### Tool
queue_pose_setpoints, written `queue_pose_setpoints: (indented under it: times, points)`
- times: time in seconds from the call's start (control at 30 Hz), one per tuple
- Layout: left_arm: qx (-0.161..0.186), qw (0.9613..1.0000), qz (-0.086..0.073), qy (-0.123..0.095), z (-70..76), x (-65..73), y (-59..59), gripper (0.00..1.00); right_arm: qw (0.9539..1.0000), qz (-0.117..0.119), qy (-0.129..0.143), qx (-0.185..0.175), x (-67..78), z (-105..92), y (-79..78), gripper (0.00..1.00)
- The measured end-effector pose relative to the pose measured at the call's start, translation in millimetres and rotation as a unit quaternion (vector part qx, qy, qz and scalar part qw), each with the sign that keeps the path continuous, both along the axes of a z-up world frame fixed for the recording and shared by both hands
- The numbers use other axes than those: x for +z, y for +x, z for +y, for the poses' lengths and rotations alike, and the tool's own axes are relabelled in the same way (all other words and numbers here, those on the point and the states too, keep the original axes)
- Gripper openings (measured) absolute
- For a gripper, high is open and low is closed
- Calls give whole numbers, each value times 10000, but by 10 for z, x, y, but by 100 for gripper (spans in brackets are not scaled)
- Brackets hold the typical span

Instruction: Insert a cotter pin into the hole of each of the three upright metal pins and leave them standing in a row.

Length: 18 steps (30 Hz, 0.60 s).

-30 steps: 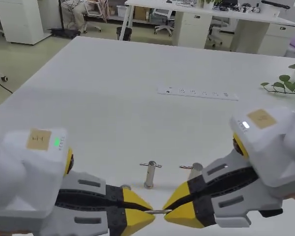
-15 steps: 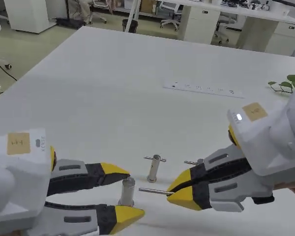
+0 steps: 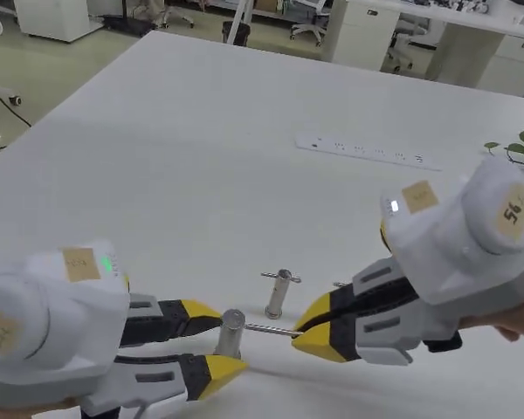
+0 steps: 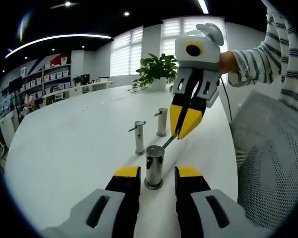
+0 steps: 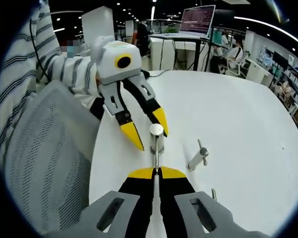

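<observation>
The nearest upright metal pin [image 3: 231,330] stands between the jaws of my open left gripper [image 3: 211,339], which do not touch it. My right gripper [image 3: 306,330] is shut on a cotter pin [image 3: 267,329], held level with its tip at that pin's head. In the left gripper view the pin [image 4: 154,166] stands between my left gripper [image 4: 157,172] jaws, with the right gripper [image 4: 185,130] beyond it. A second pin [image 3: 279,293] and a third pin [image 4: 162,121] each carry a cotter pin. The right gripper view looks along the held cotter pin [image 5: 156,159] to the nearest pin [image 5: 156,136].
A white power strip [image 3: 367,153] lies further back on the white table [image 3: 175,157]. A green plant [image 3: 517,147] sits at the right edge. A mesh chair back [image 4: 268,163] stands beside the table's near edge. Desks and chairs fill the room behind.
My left gripper has let go of the cotter pin, opened, and come around the nearest pin. The right gripper has brought the cotter pin's tip to that pin's head. The camera has shifted.
</observation>
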<state>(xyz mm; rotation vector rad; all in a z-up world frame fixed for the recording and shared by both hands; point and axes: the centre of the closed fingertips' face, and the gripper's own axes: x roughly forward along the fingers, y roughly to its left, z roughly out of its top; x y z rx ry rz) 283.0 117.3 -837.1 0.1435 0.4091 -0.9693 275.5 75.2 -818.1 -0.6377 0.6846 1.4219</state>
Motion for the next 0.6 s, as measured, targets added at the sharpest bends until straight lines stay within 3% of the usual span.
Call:
queue_pose_setpoints:
  times: [0.2, 0.27, 0.3, 0.4, 0.6]
  points:
    - [84, 10000, 44, 20, 52, -55, 40, 18, 10000, 7, -26, 51, -4, 3, 7, 4]
    - [109, 9998, 116, -96, 55, -45, 42, 13, 10000, 21, -17, 39, -1, 5, 12, 4]
    - [84, 9997, 170, -157, 42, -43, 29, 12, 10000, 20, -15, 27, 1, 5, 15, 4]
    - [73, 9998, 121, -112, 40, -51, 36, 12, 10000, 19, -64, 50, -4, -1, 9, 4]
    - [63, 9998, 167, -120, 41, -56, 37, 12, 10000, 10, -31, 47, 14, 15, 8, 4]
